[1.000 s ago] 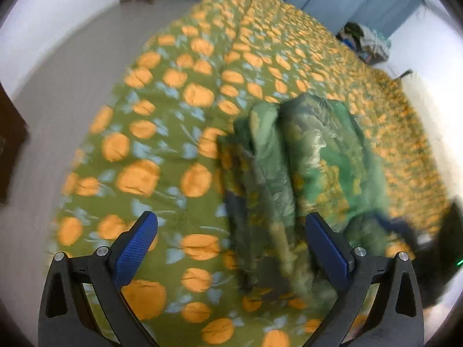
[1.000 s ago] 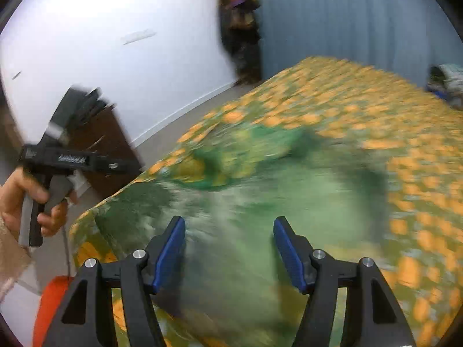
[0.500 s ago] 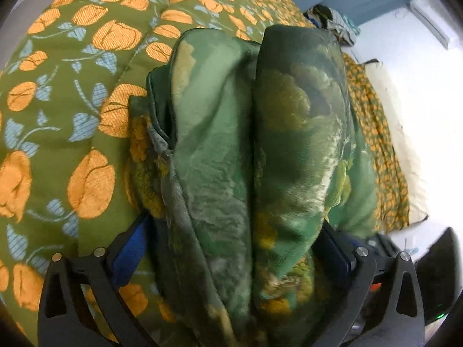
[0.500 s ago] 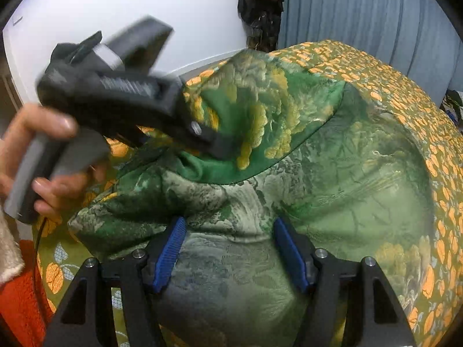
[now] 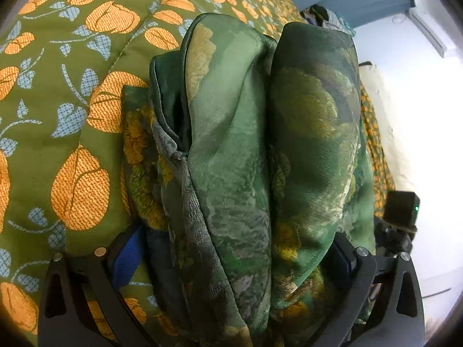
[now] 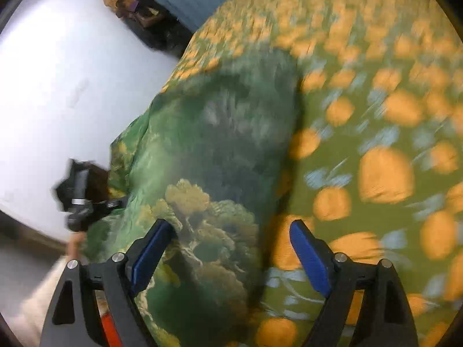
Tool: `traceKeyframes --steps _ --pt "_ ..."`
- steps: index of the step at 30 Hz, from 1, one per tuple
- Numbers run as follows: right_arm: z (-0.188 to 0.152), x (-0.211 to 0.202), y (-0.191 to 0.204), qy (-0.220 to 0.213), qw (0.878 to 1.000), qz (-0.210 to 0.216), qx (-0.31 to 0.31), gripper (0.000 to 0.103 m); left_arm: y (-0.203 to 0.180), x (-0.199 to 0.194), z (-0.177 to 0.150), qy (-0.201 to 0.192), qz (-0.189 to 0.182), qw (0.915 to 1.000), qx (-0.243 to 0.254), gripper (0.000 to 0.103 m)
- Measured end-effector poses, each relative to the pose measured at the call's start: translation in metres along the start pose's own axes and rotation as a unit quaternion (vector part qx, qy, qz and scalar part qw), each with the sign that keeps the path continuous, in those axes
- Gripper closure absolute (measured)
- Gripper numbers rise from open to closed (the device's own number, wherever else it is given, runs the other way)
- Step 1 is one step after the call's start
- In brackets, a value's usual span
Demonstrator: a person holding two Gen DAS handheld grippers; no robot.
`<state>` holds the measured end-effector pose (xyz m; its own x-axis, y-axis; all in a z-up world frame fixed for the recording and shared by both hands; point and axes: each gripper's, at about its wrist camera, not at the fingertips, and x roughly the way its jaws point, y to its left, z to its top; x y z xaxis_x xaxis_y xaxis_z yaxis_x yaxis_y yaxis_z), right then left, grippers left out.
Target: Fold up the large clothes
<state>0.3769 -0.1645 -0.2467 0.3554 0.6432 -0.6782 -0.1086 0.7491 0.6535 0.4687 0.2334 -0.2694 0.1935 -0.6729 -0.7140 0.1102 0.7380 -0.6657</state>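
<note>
We see a folded green garment (image 5: 260,156) filling centre frame on the floral bedspread (image 5: 72,92). Our left gripper (image 5: 231,263) brackets it, grip unclear; our right gripper (image 6: 228,248) has just spread its jaws, pinching nothing.

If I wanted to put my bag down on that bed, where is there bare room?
The orange-flowered bedspread lies bare left of the folded green garment, and wide open beyond the right gripper. It is crowded around the garment itself, where the left gripper straddles the bundle, and toward the wall edge.
</note>
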Motion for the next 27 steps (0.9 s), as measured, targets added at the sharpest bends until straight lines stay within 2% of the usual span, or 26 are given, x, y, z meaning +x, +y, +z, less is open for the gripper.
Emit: traceKeyframes --steps 1,5,6,8,9,10,12,13,17,20,23,27 --pt "-0.001 0.006 0.001 0.003 1.0 0.013 0.002 0.011 0.0 0.0 -0.002 0.001 0.0 1.0 0.0 0.0" --pt "0.004 0.039 -0.013 0.025 0.998 0.043 0.033 0.007 0.004 0.012 0.002 -0.004 -0.008 1.0 -0.003 0.0" --pt "0.003 0.042 -0.012 0.024 0.999 0.039 0.03 0.008 0.006 0.014 0.002 -0.006 -0.012 0.9999 -0.005 0.0" --pt "0.002 0.04 0.006 0.016 1.0 0.005 -0.019 0.018 0.009 0.016 0.003 -0.009 -0.01 0.9999 -0.01 0.0" --pt "0.001 0.039 0.016 0.012 0.999 -0.011 -0.042 0.028 0.008 0.015 0.001 -0.012 -0.01 0.9998 -0.011 0.005" --pt "-0.001 0.034 0.029 0.005 0.997 -0.029 -0.072 0.034 0.004 0.012 -0.002 -0.02 -0.019 0.9996 -0.007 0.023" --pt "-0.007 0.025 0.05 -0.013 0.993 -0.045 -0.112 0.039 -0.006 -0.001 -0.006 -0.04 -0.027 0.9988 0.002 0.039" --pt "-0.009 0.019 0.059 -0.026 0.991 -0.045 -0.127 0.04 -0.011 -0.007 -0.008 -0.046 -0.03 0.9985 0.006 0.043" --pt "-0.009 -0.008 0.089 -0.076 0.981 -0.02 -0.176 0.041 -0.039 -0.031 -0.004 -0.072 -0.044 0.9959 0.031 0.047" --pt "0.016 -0.022 0.098 -0.104 0.976 -0.001 -0.19 0.041 -0.064 -0.045 0.025 -0.101 -0.049 0.9924 0.05 0.047" --pt "0.055 -0.03 0.086 -0.12 0.975 0.014 -0.189 0.041 -0.087 -0.041 0.065 -0.114 -0.031 0.9902 0.075 0.046" --pt "0.112 -0.017 0.048 -0.124 0.978 0.025 -0.166 0.041 -0.1 -0.004 0.122 -0.113 -0.004 0.99 0.085 0.045"
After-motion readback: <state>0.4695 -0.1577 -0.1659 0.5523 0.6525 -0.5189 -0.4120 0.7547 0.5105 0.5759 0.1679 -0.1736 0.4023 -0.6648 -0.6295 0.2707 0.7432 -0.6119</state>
